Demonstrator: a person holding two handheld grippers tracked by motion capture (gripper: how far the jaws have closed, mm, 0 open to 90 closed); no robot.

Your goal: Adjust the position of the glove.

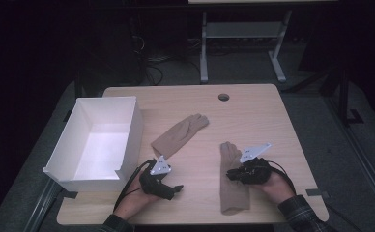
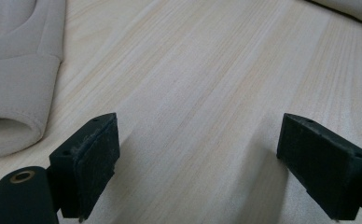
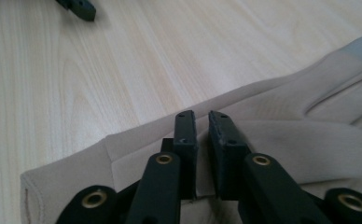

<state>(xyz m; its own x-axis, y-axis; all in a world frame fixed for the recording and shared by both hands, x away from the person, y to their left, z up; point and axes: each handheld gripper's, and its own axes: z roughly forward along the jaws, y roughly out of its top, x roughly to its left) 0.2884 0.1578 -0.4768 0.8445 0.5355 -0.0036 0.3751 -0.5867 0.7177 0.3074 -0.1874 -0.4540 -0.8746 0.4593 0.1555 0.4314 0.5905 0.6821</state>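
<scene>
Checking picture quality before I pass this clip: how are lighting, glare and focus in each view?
High view: room dark, table lit, white box floor glares slightly, beige gloves soft-edged. Left gripper view: wood grain fairly sharp, the near left tool pads soft, shadows beneath them. Right gripper view: right tool arms up close blurred, glove evenly lit, no glare.

Bare table [image 1: 253, 113] lies between the two gloves [image 1: 180, 130]; the white box [image 1: 127, 130] walls the left.

Right claw [image 1: 234, 175] sits over one tan glove [image 1: 233, 181] — second glove [image 1: 180, 133] lies apart.
</scene>
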